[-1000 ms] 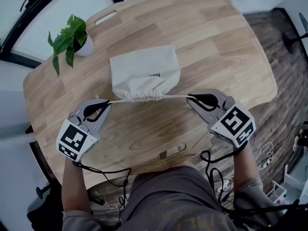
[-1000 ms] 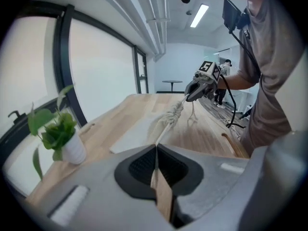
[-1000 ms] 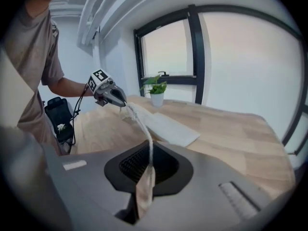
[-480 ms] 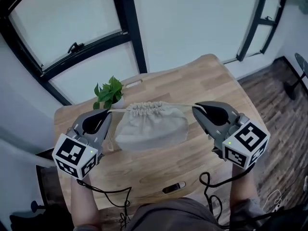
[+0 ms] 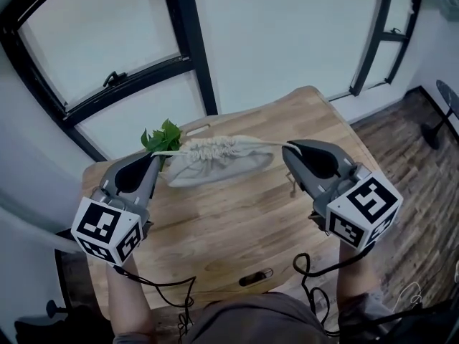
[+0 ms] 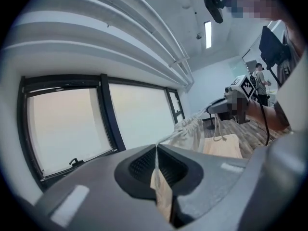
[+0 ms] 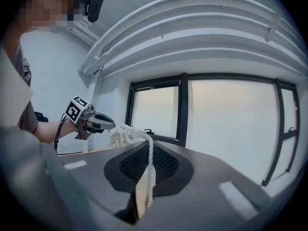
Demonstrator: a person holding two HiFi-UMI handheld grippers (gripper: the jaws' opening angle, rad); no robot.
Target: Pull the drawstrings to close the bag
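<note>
Drawstring bag (image 5: pixel 221 165) suspended between two grippers above the wooden table (image 5: pixel 237 221), before a window. The left gripper (image 5: pixel 153 156) has its jaws clamped on the left drawstring (image 5: pixel 171 153). The right gripper (image 5: pixel 287 149) pinches the right drawstring (image 5: pixel 269 143) likewise, with pale cord showing between each pair of pads. The opposed, roughly level hold draws both cords taut, so the bag's own weight probably helps cinch the mouth. The mouth is gathered into tight pleats along the top edge, and the pale cloth body sags beneath it, slightly tilted. A potted plant (image 5: pixel 162 136) stands beyond the left gripper.
</note>
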